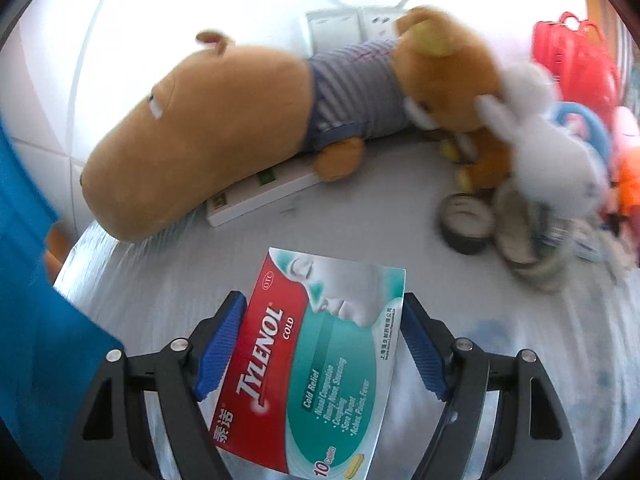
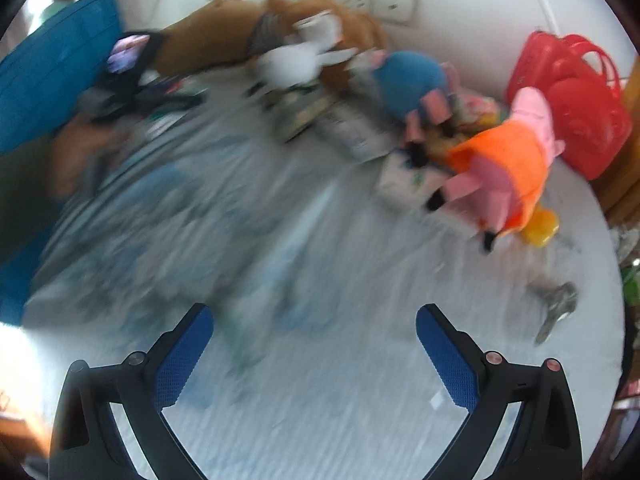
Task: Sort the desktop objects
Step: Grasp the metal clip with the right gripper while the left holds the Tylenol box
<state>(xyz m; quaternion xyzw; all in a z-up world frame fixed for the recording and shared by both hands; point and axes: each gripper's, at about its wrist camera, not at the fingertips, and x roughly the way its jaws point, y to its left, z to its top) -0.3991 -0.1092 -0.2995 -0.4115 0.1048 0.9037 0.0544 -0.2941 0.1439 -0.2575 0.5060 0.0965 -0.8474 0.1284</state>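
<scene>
The Tylenol Cold box (image 1: 316,364) lies between the blue pads of the left hand-held gripper (image 1: 322,344), over the pale desk (image 1: 380,216). The left pad touches its red edge; a sliver of gap shows by the right pad, so whether it is truly clamped I cannot tell. By my judgement this is a light, thin cardboard carton — stiff along its edges, easily crushed across the flat faces, and its glossy print likely a little slippery. Best held across the two long edges near the middle, with modest pressure, so it neither buckles nor swings. The right hand-held gripper (image 2: 314,344) hangs spread wide with nothing between its pads, above a bare stretch of desk — that view is badly blurred. Plush toys (image 1: 208,128) crowd the far side, well apart from the box
</scene>
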